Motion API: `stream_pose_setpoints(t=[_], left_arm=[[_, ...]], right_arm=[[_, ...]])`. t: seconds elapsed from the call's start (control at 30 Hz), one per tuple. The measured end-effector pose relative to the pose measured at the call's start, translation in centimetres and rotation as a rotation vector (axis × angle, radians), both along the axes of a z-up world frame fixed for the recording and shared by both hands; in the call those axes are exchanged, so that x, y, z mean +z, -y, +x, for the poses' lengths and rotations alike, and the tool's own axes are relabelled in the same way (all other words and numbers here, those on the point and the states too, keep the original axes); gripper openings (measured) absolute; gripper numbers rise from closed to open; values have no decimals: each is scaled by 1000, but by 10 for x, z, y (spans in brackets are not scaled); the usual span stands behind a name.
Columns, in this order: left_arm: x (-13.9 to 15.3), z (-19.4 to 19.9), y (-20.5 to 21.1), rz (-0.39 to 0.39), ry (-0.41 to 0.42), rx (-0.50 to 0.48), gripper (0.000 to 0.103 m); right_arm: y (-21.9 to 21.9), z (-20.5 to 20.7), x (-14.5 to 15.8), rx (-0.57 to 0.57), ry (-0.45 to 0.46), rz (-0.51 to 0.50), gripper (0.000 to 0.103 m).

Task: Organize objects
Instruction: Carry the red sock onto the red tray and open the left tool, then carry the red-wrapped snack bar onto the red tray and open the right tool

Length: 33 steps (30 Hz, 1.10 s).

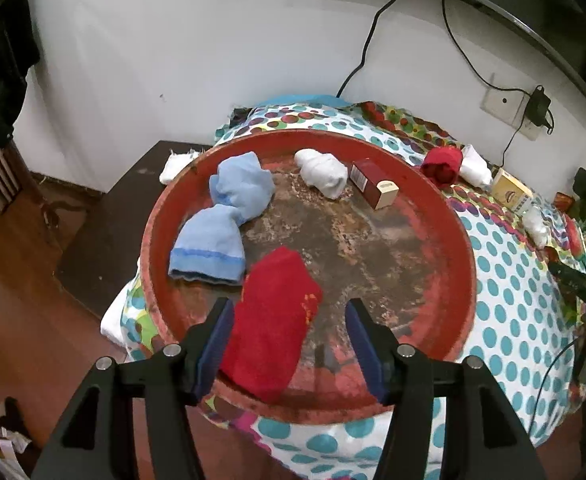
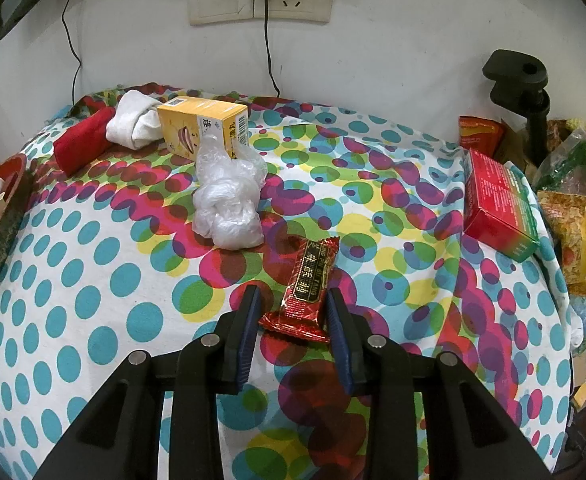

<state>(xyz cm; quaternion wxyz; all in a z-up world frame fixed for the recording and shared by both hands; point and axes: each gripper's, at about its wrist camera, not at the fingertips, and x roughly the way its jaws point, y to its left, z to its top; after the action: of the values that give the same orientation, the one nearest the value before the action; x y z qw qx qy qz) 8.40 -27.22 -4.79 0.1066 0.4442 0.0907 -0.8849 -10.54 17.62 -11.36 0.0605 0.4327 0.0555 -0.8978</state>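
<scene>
Red sock [image 1: 271, 320] lying in the red tray [image 1: 463, 264] between the parted jaws of the left gripper [image 1: 289, 344]; red snack packet [image 2: 307, 288] on the dotted surface [image 2: 93, 280] between the right gripper's [image 2: 293, 332] parted jaws.

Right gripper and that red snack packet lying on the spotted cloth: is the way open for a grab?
Probably yes. The right gripper is open with the red snack packet lying flat between its fingers, and nothing sits between them. The crumpled plastic bag lies farther back, clear of the approach.
</scene>
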Motion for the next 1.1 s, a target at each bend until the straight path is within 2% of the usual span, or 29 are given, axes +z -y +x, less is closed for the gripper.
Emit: stream_pose_setpoints(t=[0.1, 0.33, 0.47, 0.67, 0.87, 1.1], left_arm=[[8, 3, -6, -5, 10, -16, 60], [32, 14, -20, -78, 8, -38, 60], [29, 14, -18, -52, 41, -41, 60], [28, 16, -12, -11, 65, -22, 60], [36, 20, -6, 11, 52, -11, 60], [37, 20, -5, 21, 60, -12, 60]], right_arm=[[-2, 0, 0, 2, 1, -16, 29], [-9, 6, 2, -19, -4, -68, 26], [-7, 16, 4, -42, -8, -74, 26], [5, 35, 19, -14, -28, -90, 26], [34, 50, 30, 60, -33, -115, 26], [109, 62, 43, 227, -38, -125, 26]])
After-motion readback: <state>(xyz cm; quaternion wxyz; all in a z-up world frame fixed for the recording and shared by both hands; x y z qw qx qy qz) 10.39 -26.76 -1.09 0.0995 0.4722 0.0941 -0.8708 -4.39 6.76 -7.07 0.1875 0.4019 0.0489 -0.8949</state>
